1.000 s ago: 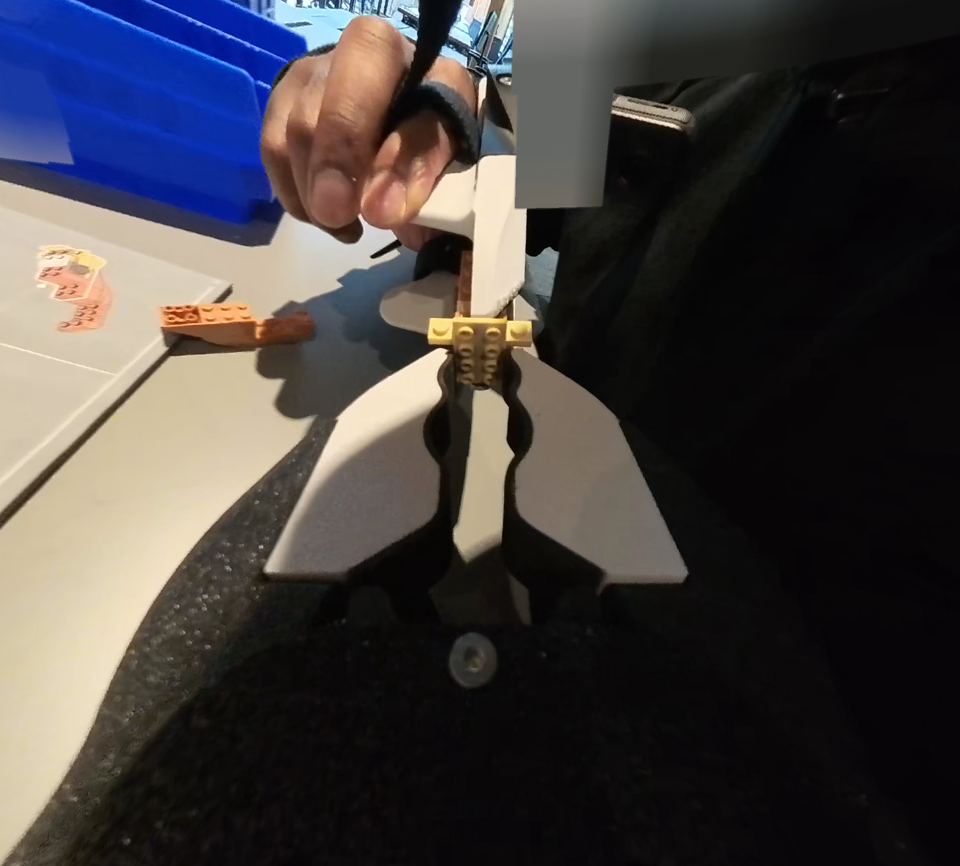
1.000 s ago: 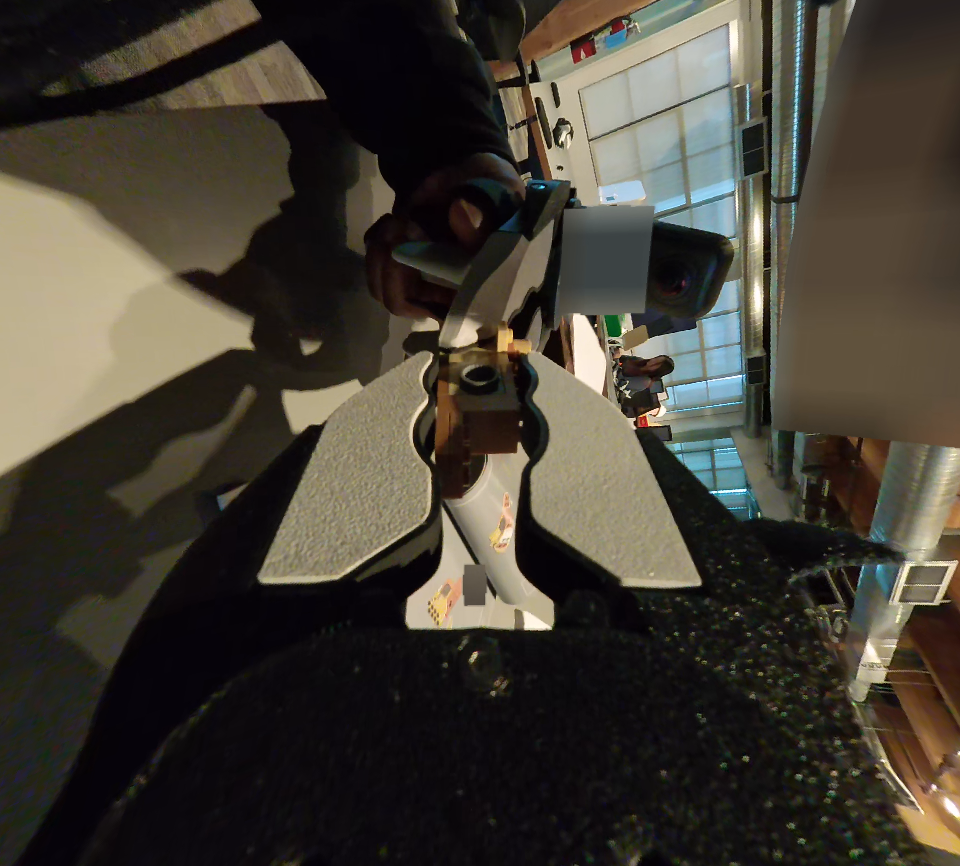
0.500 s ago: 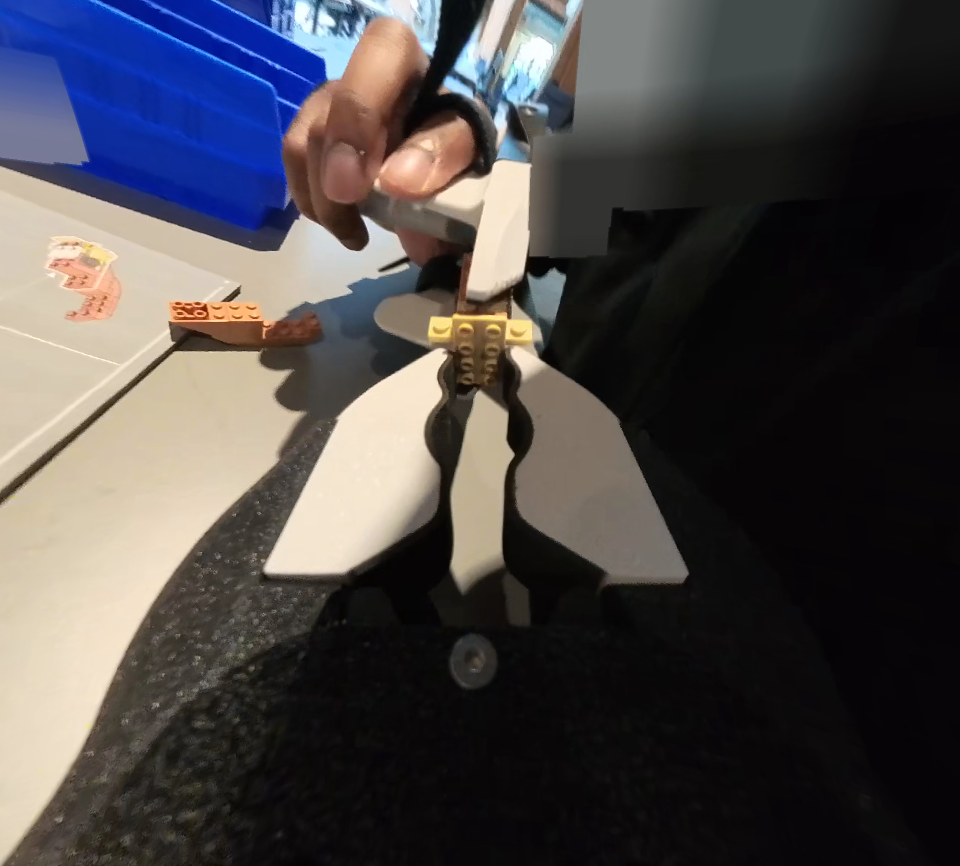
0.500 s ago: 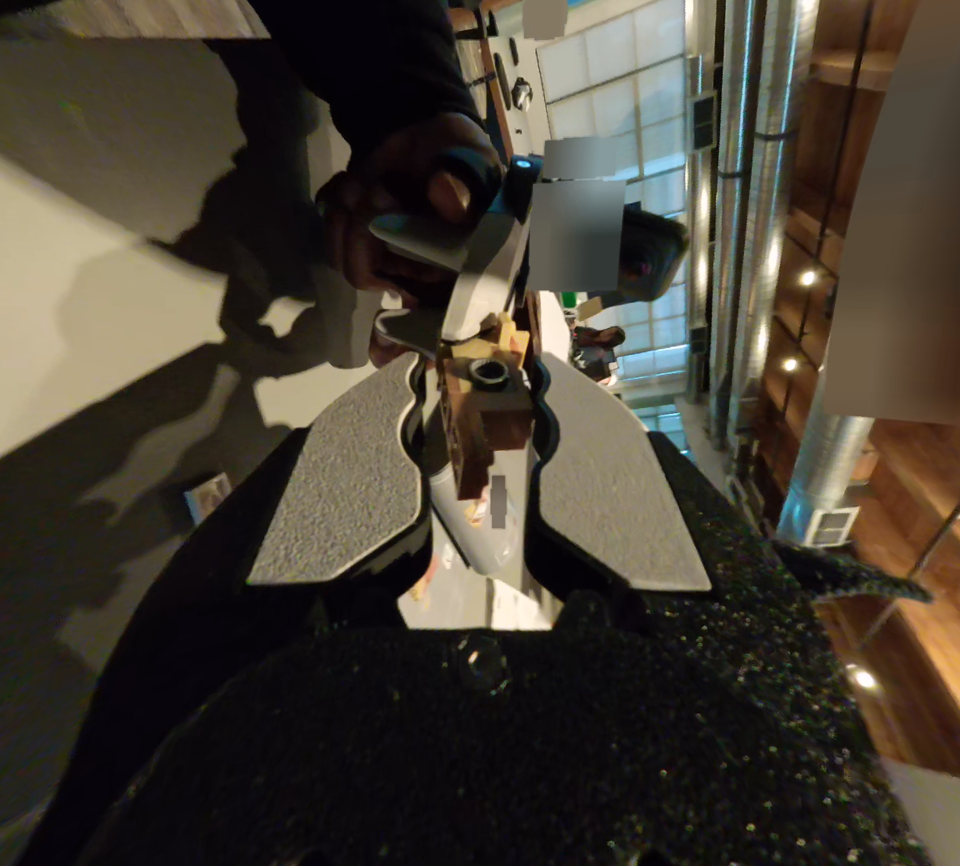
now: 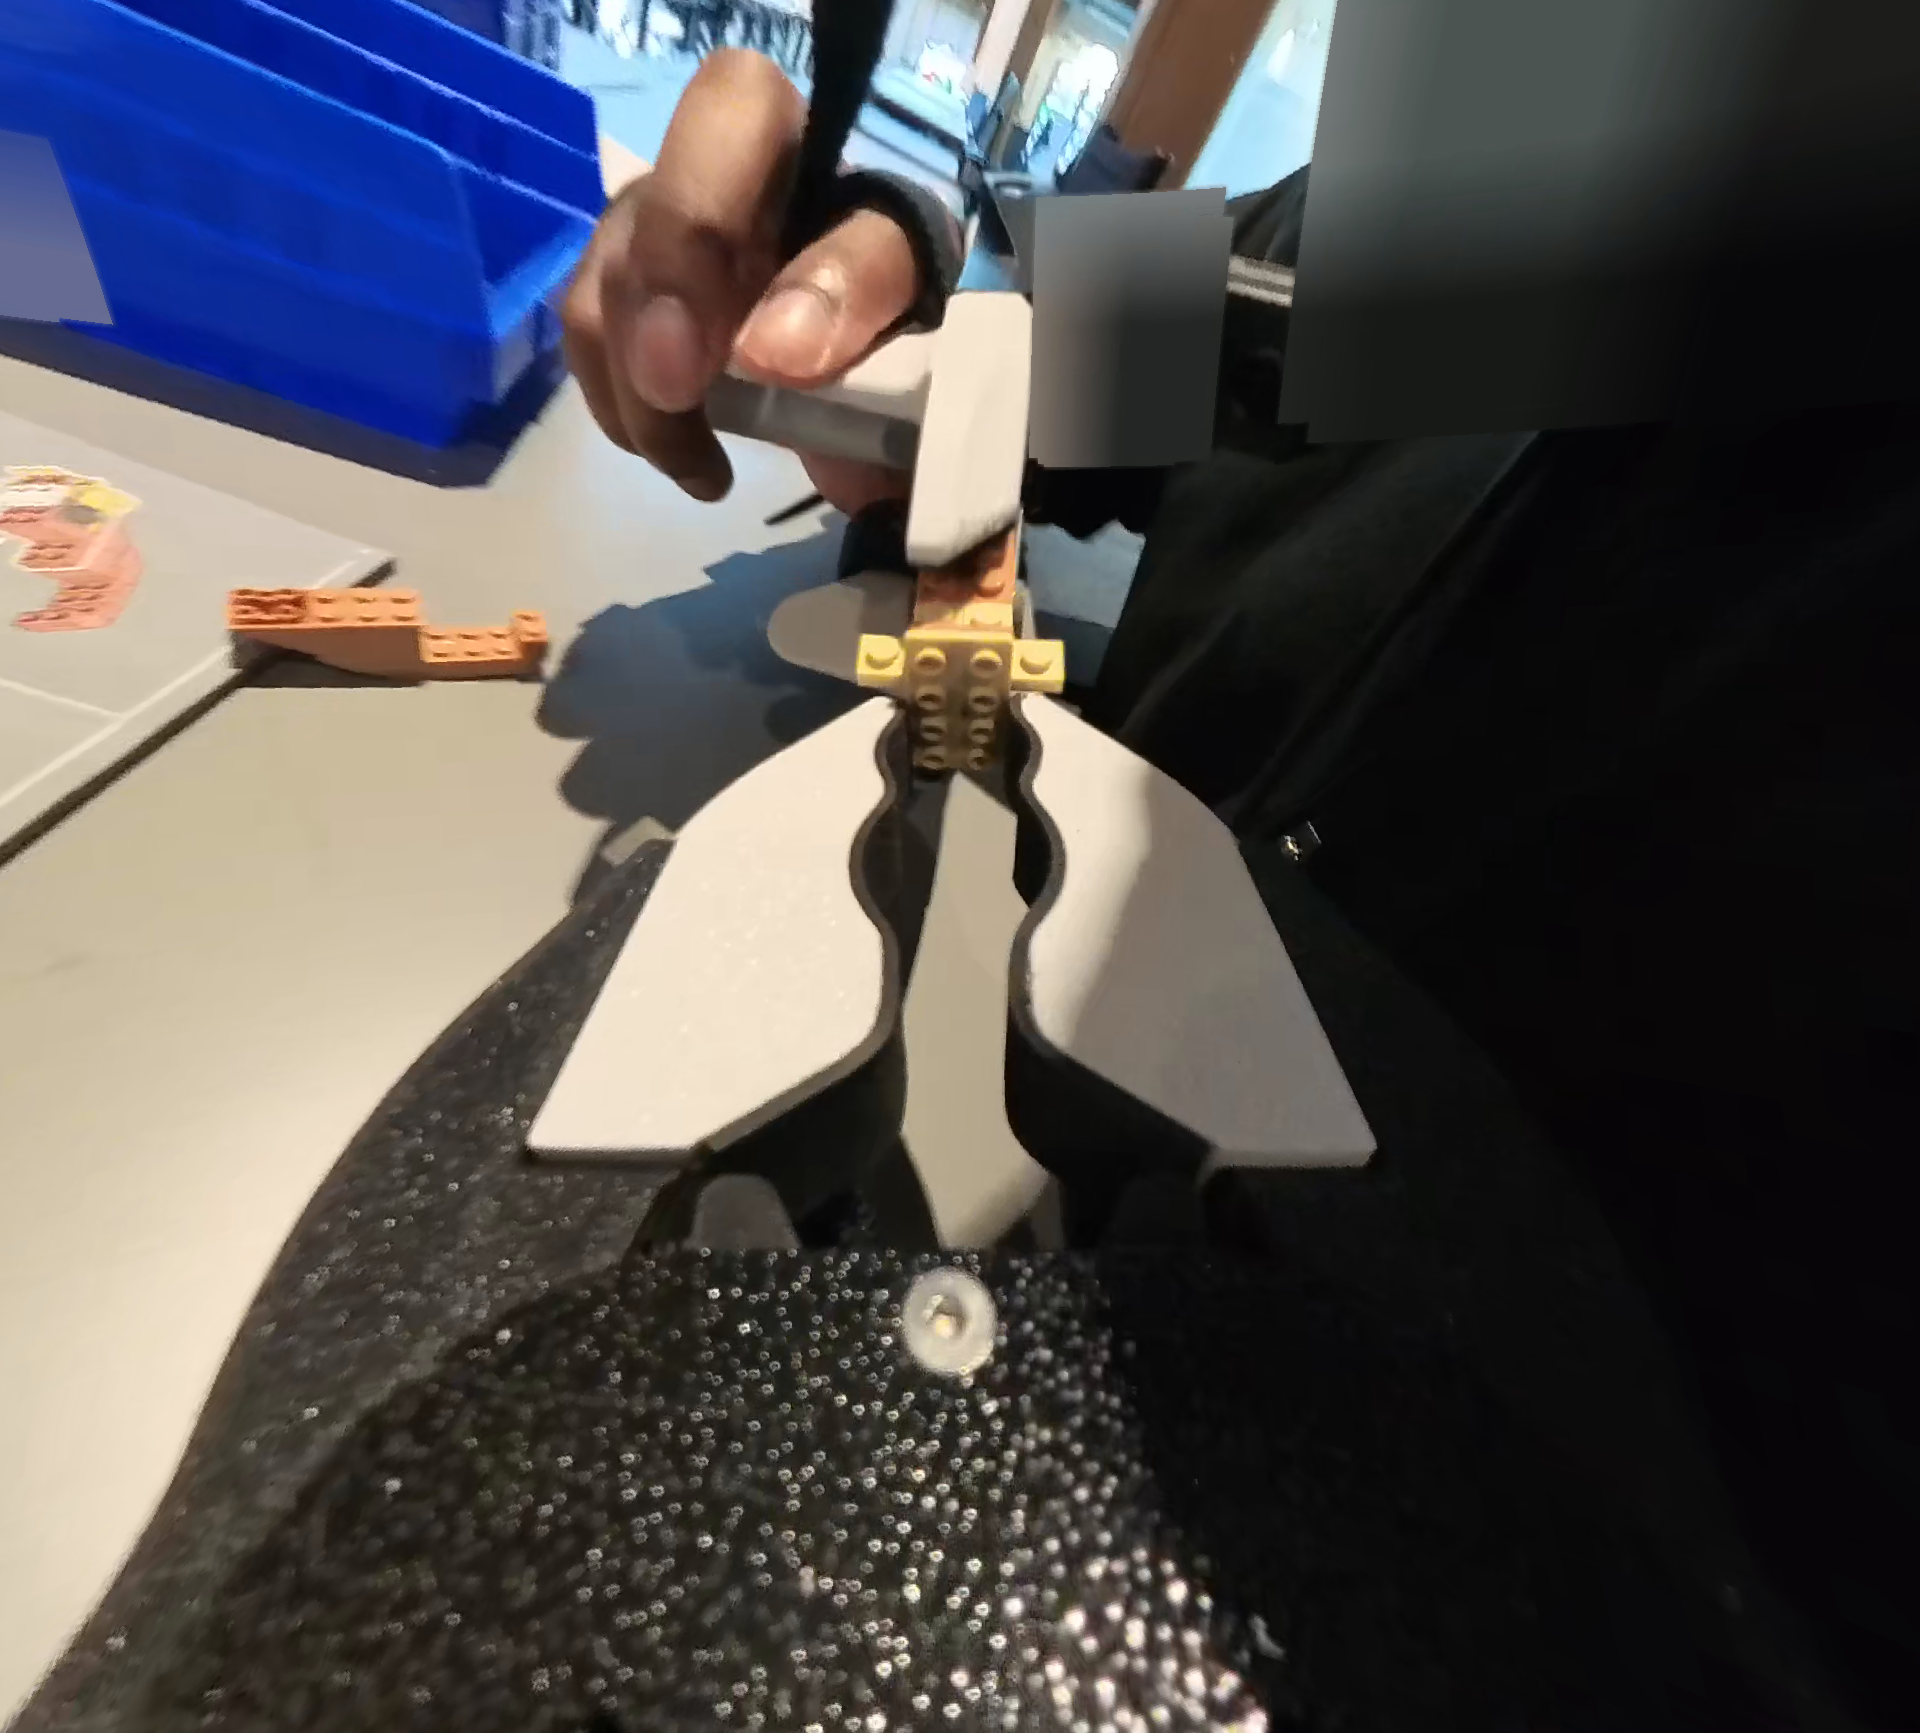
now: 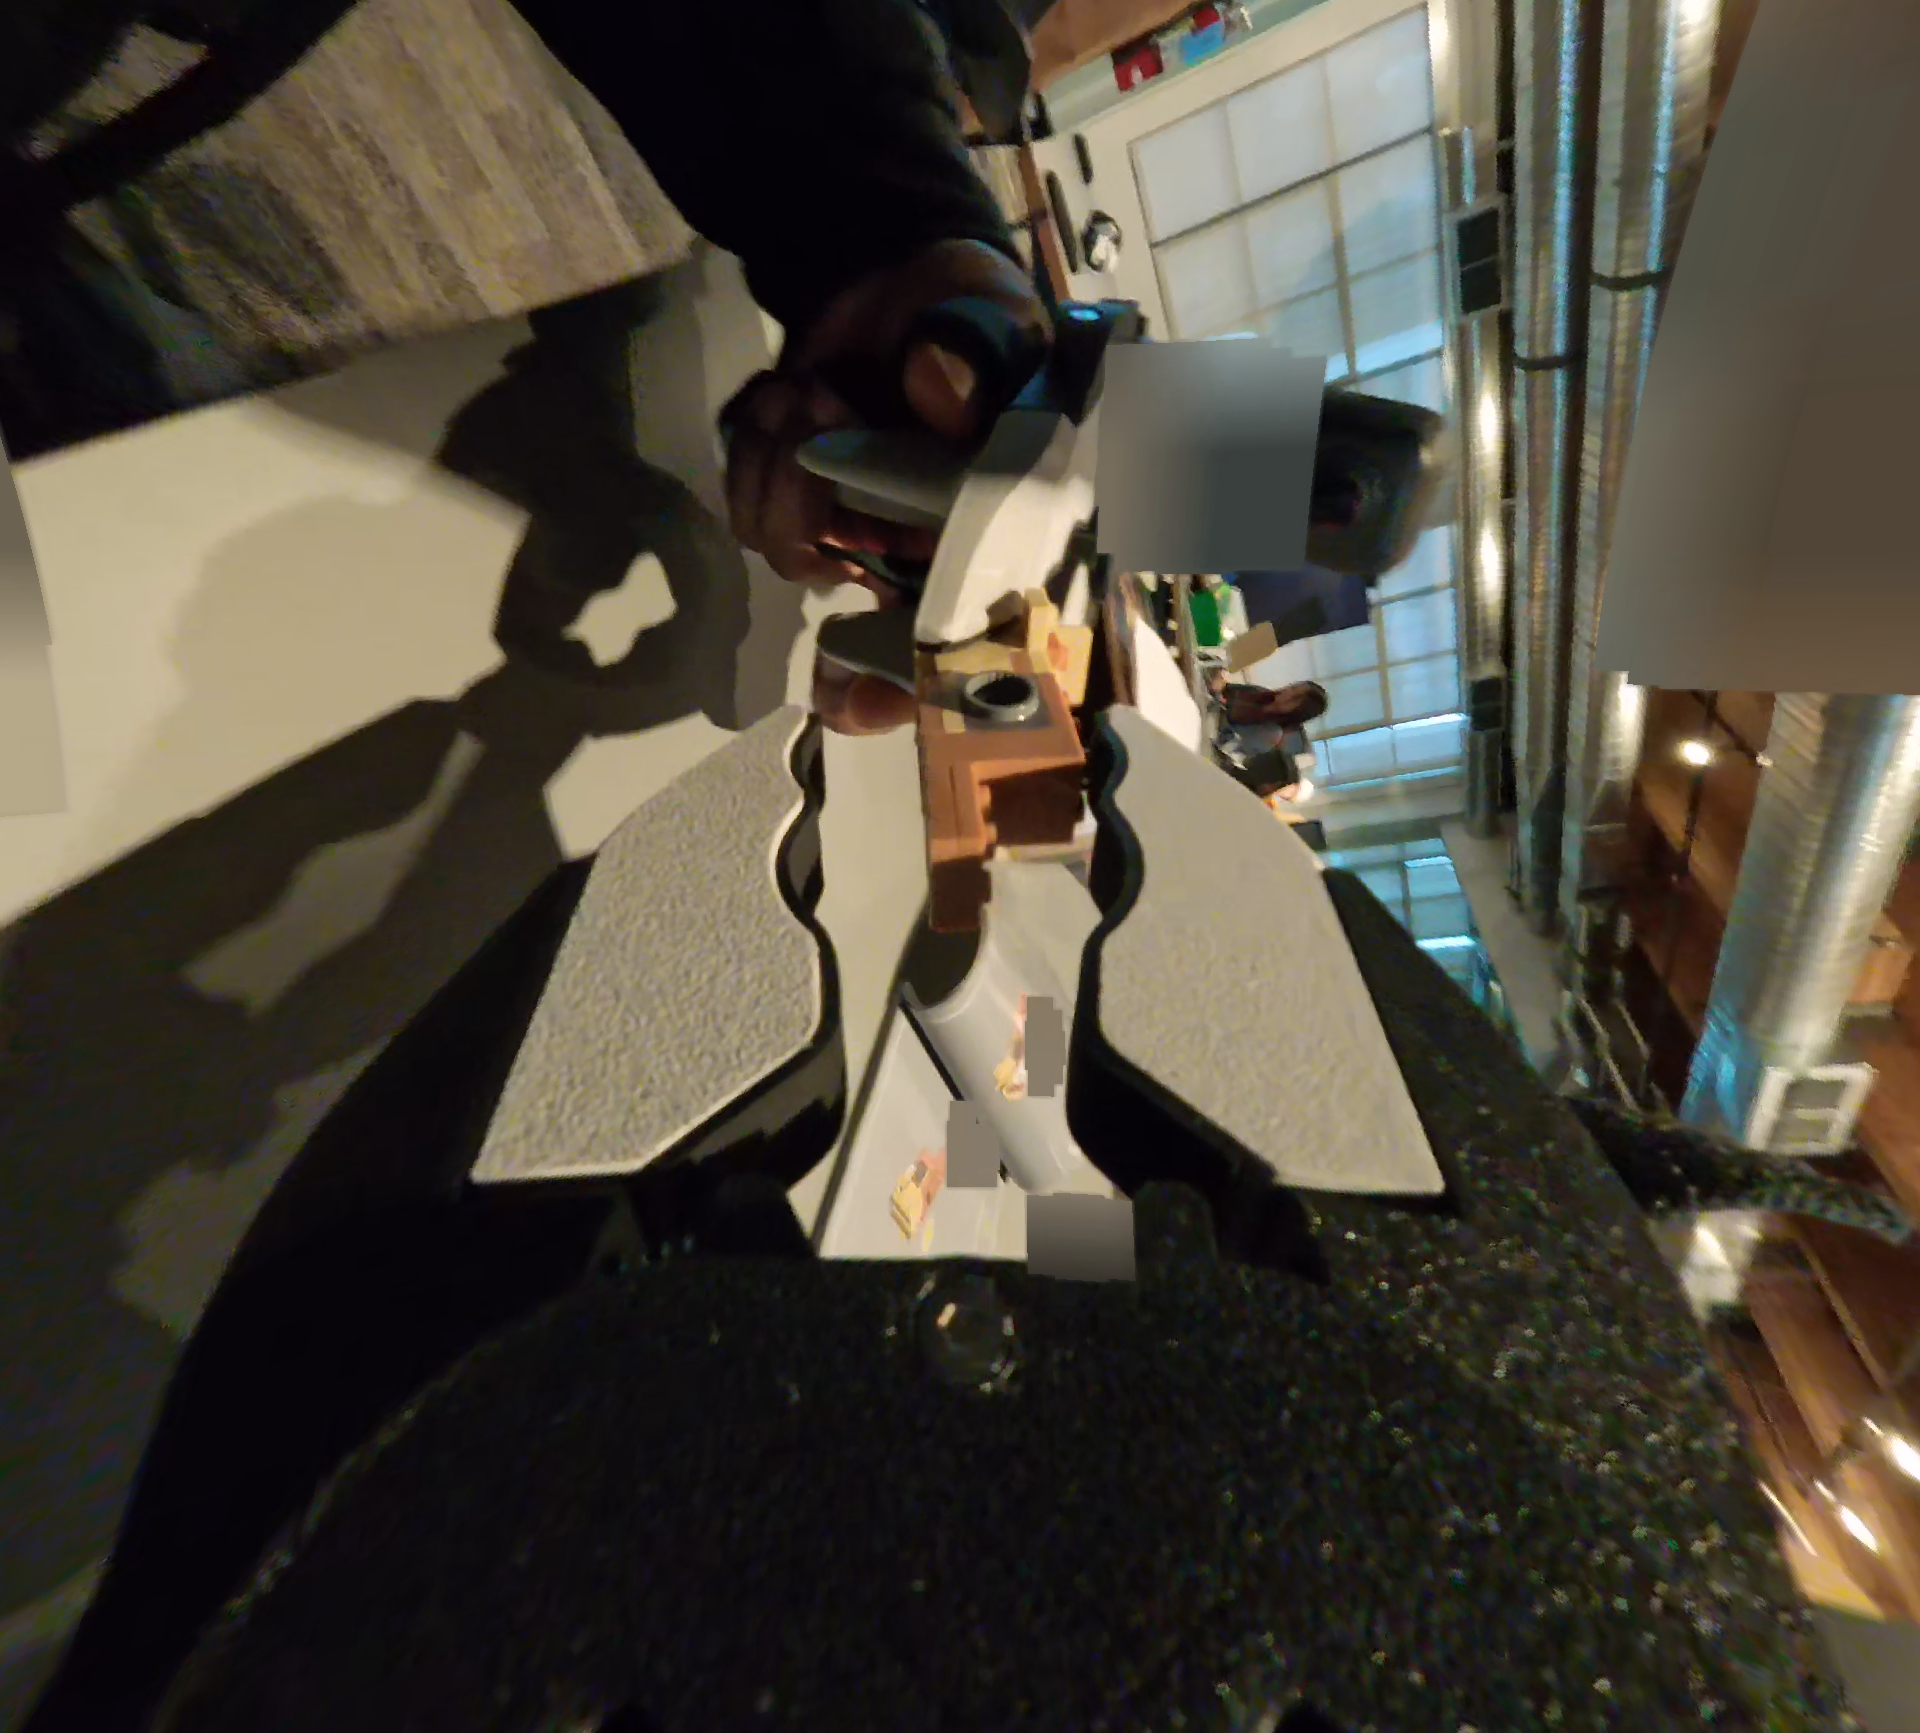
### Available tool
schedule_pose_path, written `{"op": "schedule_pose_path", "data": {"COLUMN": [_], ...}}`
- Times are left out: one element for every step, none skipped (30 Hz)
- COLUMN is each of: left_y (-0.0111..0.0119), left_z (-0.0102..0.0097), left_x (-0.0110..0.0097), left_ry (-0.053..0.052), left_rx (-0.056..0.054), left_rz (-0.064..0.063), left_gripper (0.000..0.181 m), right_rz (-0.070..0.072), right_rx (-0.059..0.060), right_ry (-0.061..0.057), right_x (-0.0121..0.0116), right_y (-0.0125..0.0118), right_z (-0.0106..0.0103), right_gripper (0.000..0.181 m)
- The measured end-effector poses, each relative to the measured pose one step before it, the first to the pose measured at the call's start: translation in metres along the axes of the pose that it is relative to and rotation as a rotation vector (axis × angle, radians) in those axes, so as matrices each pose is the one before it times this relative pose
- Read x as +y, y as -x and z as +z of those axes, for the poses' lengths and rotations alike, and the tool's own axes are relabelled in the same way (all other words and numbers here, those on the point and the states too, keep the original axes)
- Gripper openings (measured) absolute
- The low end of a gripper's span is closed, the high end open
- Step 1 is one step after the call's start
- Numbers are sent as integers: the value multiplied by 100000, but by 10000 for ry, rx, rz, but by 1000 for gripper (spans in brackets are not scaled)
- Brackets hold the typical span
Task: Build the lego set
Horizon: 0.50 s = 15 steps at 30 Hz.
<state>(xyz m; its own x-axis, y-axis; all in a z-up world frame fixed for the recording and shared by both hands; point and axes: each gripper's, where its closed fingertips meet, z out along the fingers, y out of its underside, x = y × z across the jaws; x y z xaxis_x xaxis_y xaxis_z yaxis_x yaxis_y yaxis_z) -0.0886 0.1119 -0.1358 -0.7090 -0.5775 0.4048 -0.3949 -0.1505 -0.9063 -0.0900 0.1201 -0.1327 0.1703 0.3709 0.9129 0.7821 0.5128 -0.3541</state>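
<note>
The grey tabletop (image 5: 260,904) spreads under both tools, with stacked blue bins (image 5: 260,156) at its far edge and a flat instruction sheet (image 5: 125,644) lying to the left. On the tabletop just beside that sheet rests a loose orange sloped lego piece (image 5: 384,639), well apart from the work in the air. Above the surface the two tools meet nose to nose: the left tongs (image 5: 954,727) are clamped on a tan studded plate (image 5: 958,696), whose pale yellow side tabs stick out past the tips on each side. The right tongs (image 6: 951,779) appear clamped on a brown block assembly (image 6: 997,779) with a grey ring (image 6: 1000,698) on top, though the gap on the left side of that block leaves the grip a little uncertain. In the left wrist view the brown piece sits directly behind the tan plate, touching it, with the person's hand (image 5: 717,312) squeezing the far tool's handle. The step in hand looks like mating the tan plate to the brown assembly; whether the studs are fully seated cannot be told. The next move likely calls for a firm, square push of the two together along their shared axis, keeping the plate from twisting, before either grip lets go.
</note>
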Motion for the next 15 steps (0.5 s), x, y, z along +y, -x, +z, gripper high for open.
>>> {"op": "schedule_pose_path", "data": {"left_y": [-225, -230, -248, -230, -154, -126, -118, -73, -49, -77, -83, -105, -85, -107, -89], "left_z": [119, 117, 125, 115, 111, 98, 76, 43, 60, 90, 126, 117, 75, 29, 31], "left_x": [77, 79, 71, 48, 16, 38, 66, 38, 11, 62, 66, 49, -19, -114, -70], "left_ry": [138, 148, 151, 132, 105, 108, 108, 67, 41, 69, 78, 77, 52, -7, 26], "left_rx": [24, 27, 51, 47, 10, 7, -1, -26, -27, -8, 1, 7, -3, 16, 19], "left_rz": [20, 31, 28, 14, 23, 47, 54, 43, 28, 42, 61, 63, 95, 82, 60], "left_gripper": [16, 16, 15, 15, 15, 15, 15, 15, 15, 15, 16, 15, 15, 15, 15], "right_rz": [20, -15, -30, -32, -41, -64, -62, -54, -50, -73, -102, -50, -15, 29, 68], "right_rx": [-154, -101, -73, -79, -31, 18, 20, 29, 43, 66, -20, 2, 67, 29, -49], "right_ry": [-70, -81, -71, -73, -49, -10, 4, 15, -1, -25, -24, -15, -8, -16, -3], "right_x": [-238, -260, -249, -261, -233, -161, -102, -67, -61, -89, -96, -90, -92, -94, -90], "right_y": [188, 147, 113, 133, 62, -20, -60, -73, -104, -107, 26, -14, -125, -109, -33], "right_z": [29, 17, 7, 10, 9, -7, -54, -67, -84, -73, -60, -32, -40, -44, -42], "right_gripper": [48, 48, 48, 47, 46, 45, 43, 40, 37, 32, 31, 30, 28, 28, 28]}}
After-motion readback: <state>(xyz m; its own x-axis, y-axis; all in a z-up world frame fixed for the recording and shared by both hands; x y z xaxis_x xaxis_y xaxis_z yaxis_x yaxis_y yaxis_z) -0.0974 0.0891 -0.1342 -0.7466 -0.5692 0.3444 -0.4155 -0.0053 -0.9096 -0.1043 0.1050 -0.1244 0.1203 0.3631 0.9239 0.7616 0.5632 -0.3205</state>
